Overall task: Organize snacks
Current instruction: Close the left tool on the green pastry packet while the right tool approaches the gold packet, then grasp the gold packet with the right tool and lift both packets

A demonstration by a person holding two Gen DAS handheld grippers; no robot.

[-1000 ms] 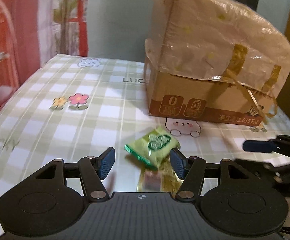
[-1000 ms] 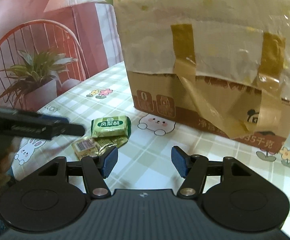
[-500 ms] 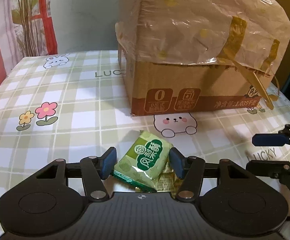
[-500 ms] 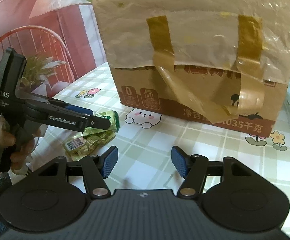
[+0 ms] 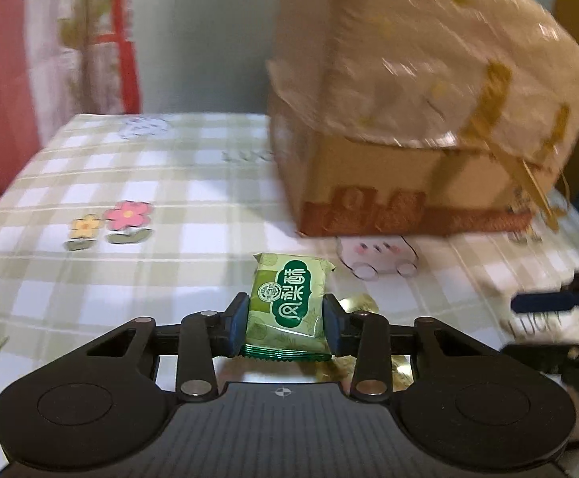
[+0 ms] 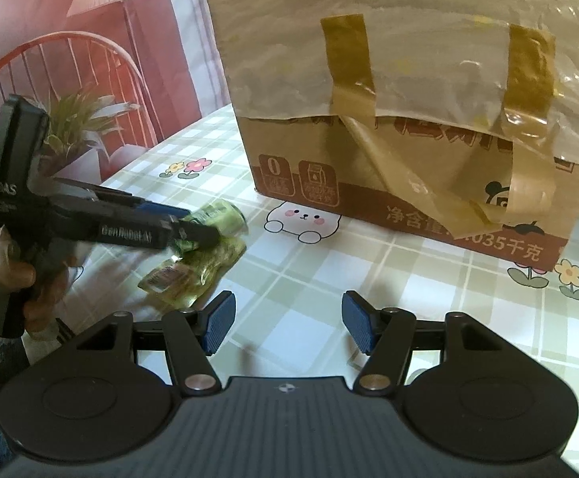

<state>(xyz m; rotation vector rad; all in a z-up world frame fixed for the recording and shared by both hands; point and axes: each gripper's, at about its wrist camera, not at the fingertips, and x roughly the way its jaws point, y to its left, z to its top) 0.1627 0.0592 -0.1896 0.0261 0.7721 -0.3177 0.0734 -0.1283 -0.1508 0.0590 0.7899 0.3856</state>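
Now, nearest: left hand-held gripper [image 5: 284, 324] clamps the green snack packet [image 5: 289, 306] by its sides, above a yellowish wrapper [image 6: 193, 275] on the worktop [image 5: 169, 199].
Right hand-held gripper [image 6: 287, 324]: jaws apart, holding nothing, low over the checked cloth.
Doing it well: probably lift straight, keep the squeeze light; the soft packet may crumple.
Farthest, cardboard box [image 6: 409, 183]: plastic-covered, taped; contents hidden.

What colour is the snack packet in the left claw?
Green snack packet with white lettering; clearest in the left wrist view.
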